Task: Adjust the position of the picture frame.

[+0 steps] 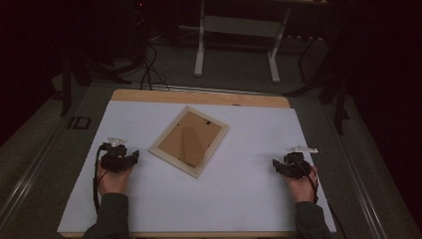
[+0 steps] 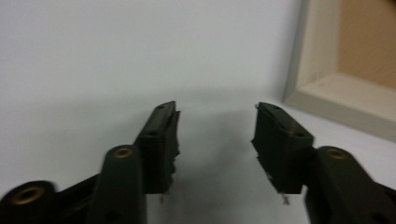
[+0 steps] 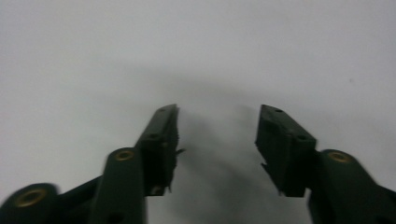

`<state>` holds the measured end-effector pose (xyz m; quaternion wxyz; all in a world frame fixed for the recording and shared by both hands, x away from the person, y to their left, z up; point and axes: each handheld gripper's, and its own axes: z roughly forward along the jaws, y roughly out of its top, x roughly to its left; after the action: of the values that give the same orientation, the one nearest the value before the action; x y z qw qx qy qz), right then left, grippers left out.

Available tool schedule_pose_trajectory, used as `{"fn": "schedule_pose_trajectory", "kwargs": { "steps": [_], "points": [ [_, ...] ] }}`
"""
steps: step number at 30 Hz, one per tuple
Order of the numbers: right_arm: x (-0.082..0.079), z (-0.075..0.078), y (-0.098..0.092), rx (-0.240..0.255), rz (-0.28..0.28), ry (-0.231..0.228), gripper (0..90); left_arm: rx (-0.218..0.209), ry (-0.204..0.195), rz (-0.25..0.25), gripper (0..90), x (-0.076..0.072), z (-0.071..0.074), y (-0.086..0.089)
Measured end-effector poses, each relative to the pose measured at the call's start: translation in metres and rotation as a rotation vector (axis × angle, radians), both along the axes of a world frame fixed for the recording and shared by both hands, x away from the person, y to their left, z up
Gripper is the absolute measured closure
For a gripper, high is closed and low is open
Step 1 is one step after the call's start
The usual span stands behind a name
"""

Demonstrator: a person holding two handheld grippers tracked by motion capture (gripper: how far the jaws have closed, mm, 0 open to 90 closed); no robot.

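Dim floor and the legs of a white stand [image 1: 236,30] fill the far background of the high view, beyond a wooden table [image 1: 199,96] covered by a white sheet [image 1: 239,199]. On that sheet, a little left of centre, a light wooden picture frame [image 1: 189,141] lies face down and turned at an angle, its brown backing up. The left tool [image 1: 133,157] rests on the sheet in the person's left hand [image 1: 112,177], just left of the frame's near-left corner but apart from it. The right tool [image 1: 275,163], in the right hand [image 1: 300,185], sits well apart at the sheet's right side.

The left gripper view adds the frame's pale edge [image 2: 343,100] close at the right, with the left tool [image 2: 215,122] gaping and nothing between its jaws. The right gripper view shows the right tool [image 3: 217,123] likewise spread and empty over bare white sheet.
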<state>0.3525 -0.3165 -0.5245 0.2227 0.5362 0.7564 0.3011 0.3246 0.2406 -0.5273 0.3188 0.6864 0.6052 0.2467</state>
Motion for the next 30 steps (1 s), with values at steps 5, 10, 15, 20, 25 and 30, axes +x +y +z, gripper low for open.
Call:
{"fn": "schedule_pose_trajectory", "kwargs": {
  "steps": [5, 10, 15, 20, 25, 30],
  "points": [
    [-0.003, 0.006, 0.001, 0.018, 0.014, -0.029, 53.6, -0.029, -0.018, -0.049, 58.0, -0.004, 0.006, 0.000],
    [-0.005, 0.012, 0.004, 0.029, 0.030, -0.053, 52.4, -0.042, -0.035, -0.072, 60.9, -0.006, 0.015, -0.001],
    [-0.005, 0.013, 0.002, 0.047, 0.033, -0.054, 53.0, -0.053, -0.041, -0.091, 62.8, -0.006, 0.022, -0.001],
    [-0.007, 0.014, -0.001, 0.055, 0.025, -0.058, 54.1, -0.055, -0.051, -0.109, 60.7, -0.008, 0.026, -0.008],
    [-0.010, 0.016, -0.007, 0.085, 0.003, -0.065, 56.0, -0.036, -0.035, -0.142, 61.2, 0.000, 0.030, -0.014],
    [-0.012, 0.017, -0.010, 0.100, -0.018, -0.085, 59.8, -0.017, -0.052, -0.162, 65.6, 0.009, 0.035, -0.021]
  ]
}}
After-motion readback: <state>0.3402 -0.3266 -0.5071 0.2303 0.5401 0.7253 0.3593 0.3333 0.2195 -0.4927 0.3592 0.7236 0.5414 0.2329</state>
